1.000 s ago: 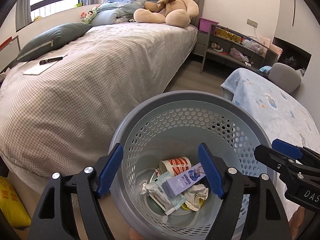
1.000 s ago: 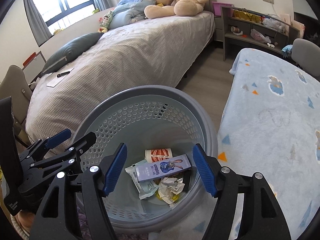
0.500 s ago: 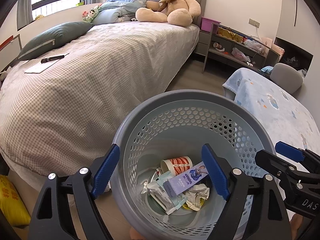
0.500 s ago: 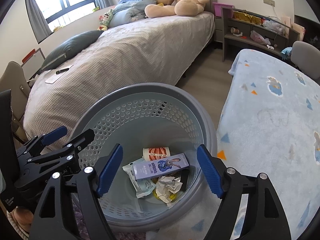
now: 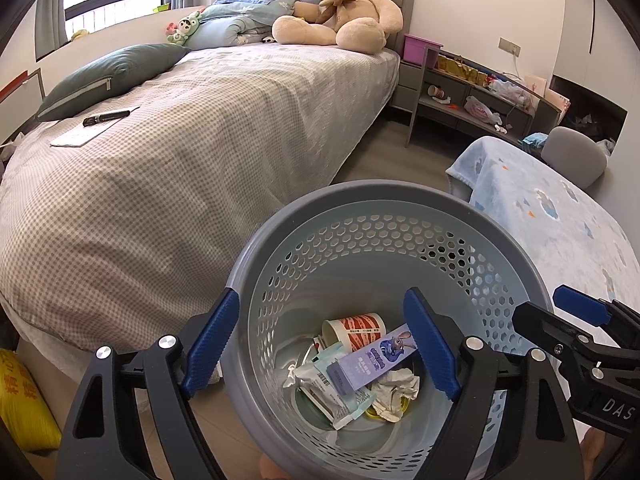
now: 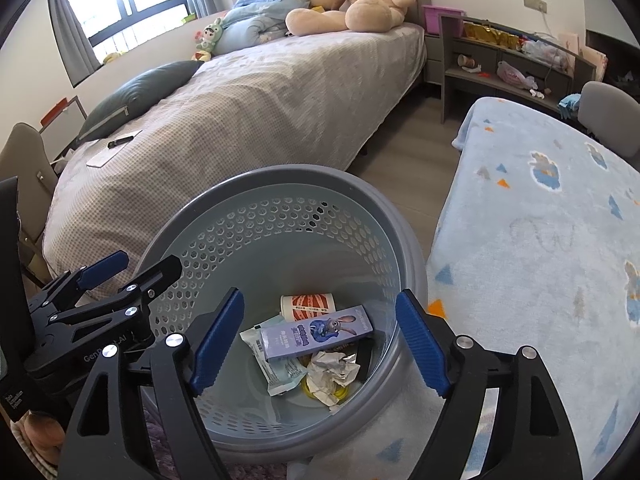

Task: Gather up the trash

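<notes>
A grey perforated waste basket [image 5: 360, 200] [image 6: 280, 174] stands on the floor just below both grippers. At its bottom lie a red-printed paper cup [image 5: 360, 326] [image 6: 308, 306], a purple box with a cartoon rabbit [image 5: 376, 356] [image 6: 316, 332], crumpled white paper [image 5: 394, 392] [image 6: 332, 372] and a pale wrapper [image 5: 332, 388] [image 6: 276, 364]. My left gripper [image 5: 320, 300] [image 6: 144, 264] hangs open over the basket's left rim, holding nothing. My right gripper [image 6: 320, 298] [image 5: 540, 304] is above the basket's right side, its jaws opening with nothing between them.
A bed with a checked cover [image 5: 180, 160] fills the left, bearing a teddy bear [image 5: 340, 12], a dark pillow [image 5: 112, 68] and a pen on a notepad [image 5: 106, 116]. A light blue blanket [image 6: 540, 240] lies right. A grey shelf unit [image 5: 480, 96] stands behind. A yellow bag [image 5: 20, 400] sits at lower left.
Both grippers' jaws have spread a little wider. The trash in the basket has not moved.
</notes>
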`<state>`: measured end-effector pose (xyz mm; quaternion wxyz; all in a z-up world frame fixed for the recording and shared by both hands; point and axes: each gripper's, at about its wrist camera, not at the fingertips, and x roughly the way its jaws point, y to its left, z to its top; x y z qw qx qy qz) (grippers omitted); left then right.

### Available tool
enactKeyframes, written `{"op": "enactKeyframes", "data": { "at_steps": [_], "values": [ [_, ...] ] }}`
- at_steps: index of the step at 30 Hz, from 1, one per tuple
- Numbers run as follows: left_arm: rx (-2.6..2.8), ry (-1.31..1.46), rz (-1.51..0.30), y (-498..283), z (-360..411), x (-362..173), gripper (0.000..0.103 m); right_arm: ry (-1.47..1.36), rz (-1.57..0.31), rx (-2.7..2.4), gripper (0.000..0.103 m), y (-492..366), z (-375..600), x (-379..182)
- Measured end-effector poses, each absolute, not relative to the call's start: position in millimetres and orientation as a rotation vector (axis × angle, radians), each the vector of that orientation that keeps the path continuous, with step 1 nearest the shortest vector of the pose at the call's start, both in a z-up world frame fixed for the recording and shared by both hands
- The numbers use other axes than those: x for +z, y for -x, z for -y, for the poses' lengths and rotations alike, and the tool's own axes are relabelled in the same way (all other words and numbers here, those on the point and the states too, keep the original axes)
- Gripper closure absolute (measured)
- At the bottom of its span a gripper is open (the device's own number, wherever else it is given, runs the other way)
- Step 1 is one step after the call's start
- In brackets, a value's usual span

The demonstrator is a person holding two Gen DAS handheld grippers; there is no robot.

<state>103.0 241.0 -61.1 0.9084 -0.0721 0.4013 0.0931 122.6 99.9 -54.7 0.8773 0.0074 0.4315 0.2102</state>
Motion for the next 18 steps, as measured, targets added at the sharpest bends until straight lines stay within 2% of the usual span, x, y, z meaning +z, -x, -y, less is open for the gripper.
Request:
{"op": "enactKeyframes", "data": {
  "at_steps": [18],
  "values": [
    [0.205,0.142,-0.824,-102.2,-240.1,-58.8,0.022,-0.01,-0.896,0.439,0.025,-122.1,-100.3,-54.0]
  ]
}}
